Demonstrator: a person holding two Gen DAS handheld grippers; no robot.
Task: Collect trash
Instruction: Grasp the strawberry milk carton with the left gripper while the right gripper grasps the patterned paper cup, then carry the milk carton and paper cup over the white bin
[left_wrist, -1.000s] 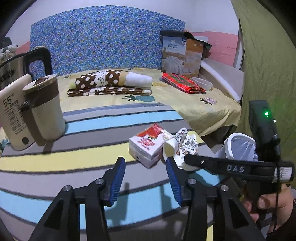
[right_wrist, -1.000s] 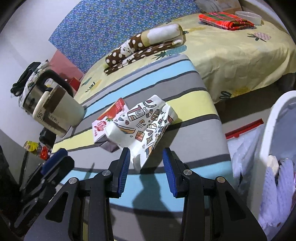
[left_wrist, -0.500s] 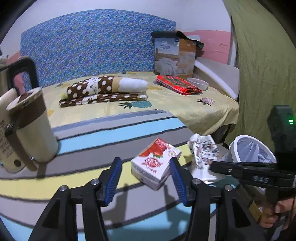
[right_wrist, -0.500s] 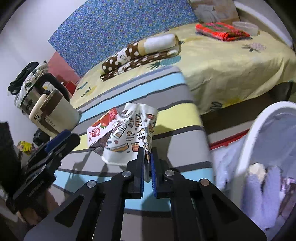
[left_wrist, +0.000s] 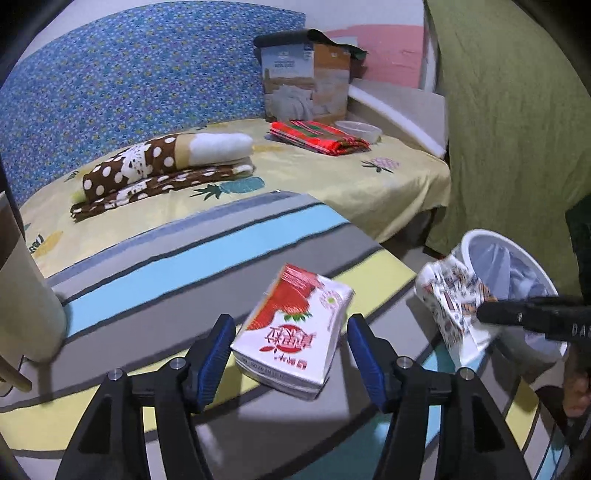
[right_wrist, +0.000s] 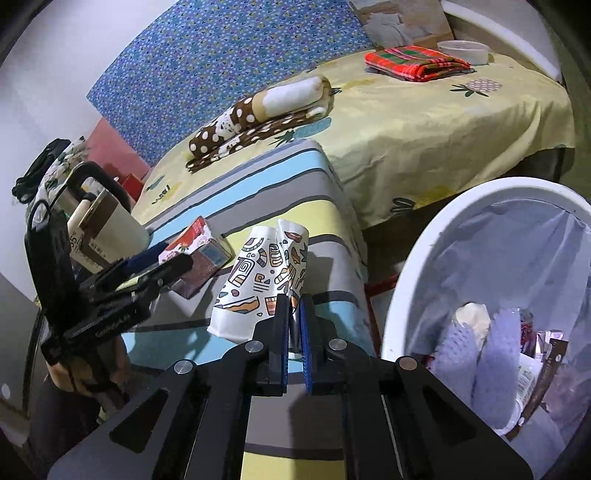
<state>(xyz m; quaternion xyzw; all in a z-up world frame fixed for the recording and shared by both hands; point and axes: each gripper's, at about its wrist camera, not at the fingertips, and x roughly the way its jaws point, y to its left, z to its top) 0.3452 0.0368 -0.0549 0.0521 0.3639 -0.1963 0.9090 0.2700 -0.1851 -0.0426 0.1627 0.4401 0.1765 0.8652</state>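
While the right gripper (right_wrist: 294, 334) is clamped on the crumpled patterned paper cup (right_wrist: 258, 288) beside the white trash bin (right_wrist: 413, 280) | left gripper (left_wrist: 288, 350) jaws spread wide, red-and-white carton (left_wrist: 295, 332) between them, untouched, on the striped table (left_wrist: 184, 266) | bed (left_wrist: 332, 173) beyond

A bed with a yellow pineapple-print sheet (left_wrist: 369, 177) fills the room. Behind the bed stands a blue floral headboard panel (left_wrist: 129, 92); beside the bed hangs an olive-green curtain (left_wrist: 509, 129). Before the bed sits a striped cloth-covered worktop (left_wrist: 184, 266).
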